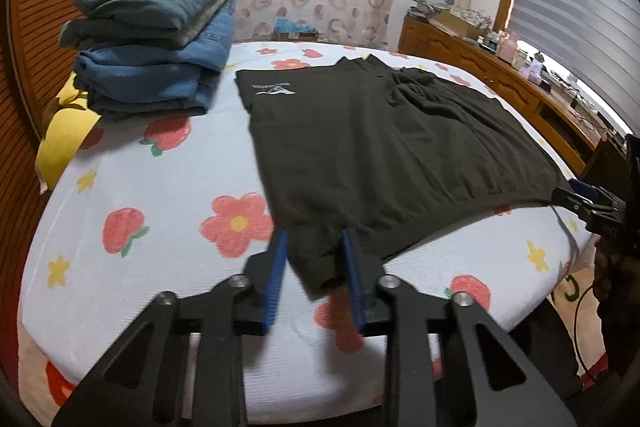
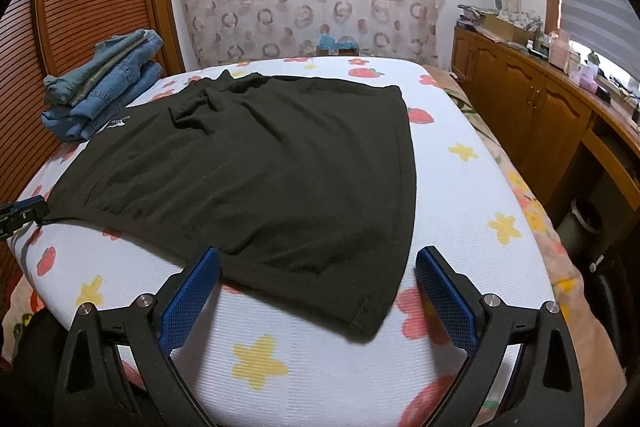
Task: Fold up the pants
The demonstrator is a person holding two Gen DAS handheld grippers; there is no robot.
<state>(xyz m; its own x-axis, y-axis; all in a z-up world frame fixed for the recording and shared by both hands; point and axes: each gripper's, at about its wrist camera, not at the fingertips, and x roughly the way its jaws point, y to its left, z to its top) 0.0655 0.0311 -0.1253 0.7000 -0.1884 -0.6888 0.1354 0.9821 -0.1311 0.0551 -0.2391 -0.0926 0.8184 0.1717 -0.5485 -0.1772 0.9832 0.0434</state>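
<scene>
Black pants [image 1: 372,147] lie spread flat on the flowered bed [image 1: 160,195], with a small white logo near the far left corner. My left gripper [image 1: 314,239] straddles the near left corner of the pants; the jaws stand partly apart with the cloth corner between the blue pads. In the right wrist view the pants [image 2: 260,167] fill the middle of the bed. My right gripper [image 2: 318,263] is wide open, its blue pads on either side of the near right corner, above it. The right gripper also shows at the right edge of the left wrist view [image 1: 576,197].
A stack of folded jeans and green trousers [image 1: 160,47] sits at the far left of the bed, also in the right wrist view [image 2: 100,87]. A yellow cloth [image 1: 64,139] lies beside it. A wooden sideboard [image 2: 540,107] with clutter runs along the right.
</scene>
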